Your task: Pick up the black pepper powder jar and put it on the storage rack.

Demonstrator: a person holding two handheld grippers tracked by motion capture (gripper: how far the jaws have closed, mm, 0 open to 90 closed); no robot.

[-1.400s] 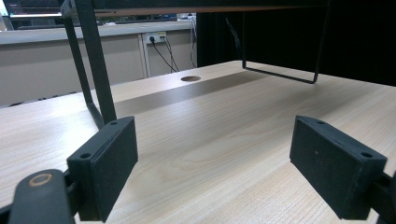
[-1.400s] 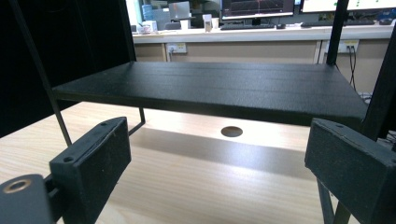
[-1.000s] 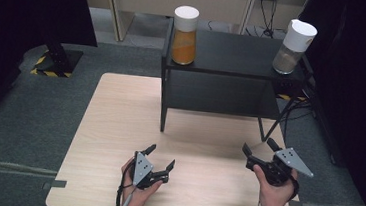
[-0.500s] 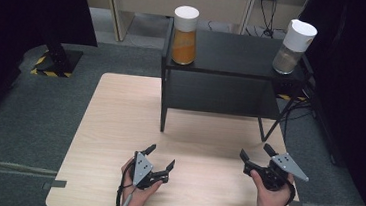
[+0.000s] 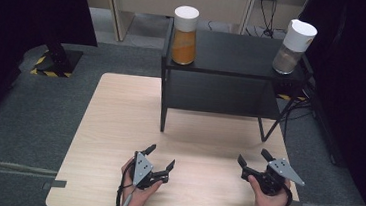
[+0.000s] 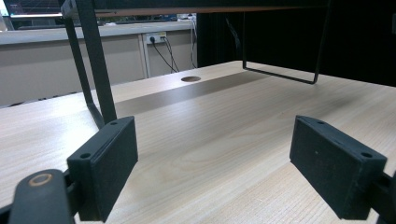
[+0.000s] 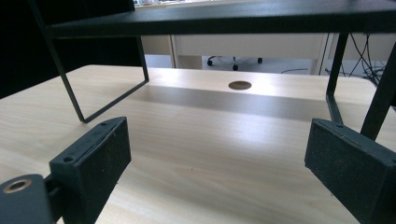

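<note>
Left tool (image 5: 160, 157) jaws wide, holding nothing, low over near edge of surface (image 5: 119, 122). Right tool (image 5: 255, 162) likewise wide, empty, well apart to the right. Black shelf (image 5: 235, 52) beyond both; orange jar (image 5: 184, 35) on its left end, grey jar (image 5: 292, 47) on its right.

Even overhead light falls on the pale desk (image 5: 118, 127) in the high view, while the room's left and right edges sink into near black. The rack (image 5: 223, 76) casts a soft shadow on the wood beneath it. That view is slightly soft and grainy. In both gripper views the near jaws are blurred, the wood grain mid-distance is sharper, and a bright sheen lies on the desk around the round hole (image 7: 240, 85); the lines bend towards the edges.
</note>
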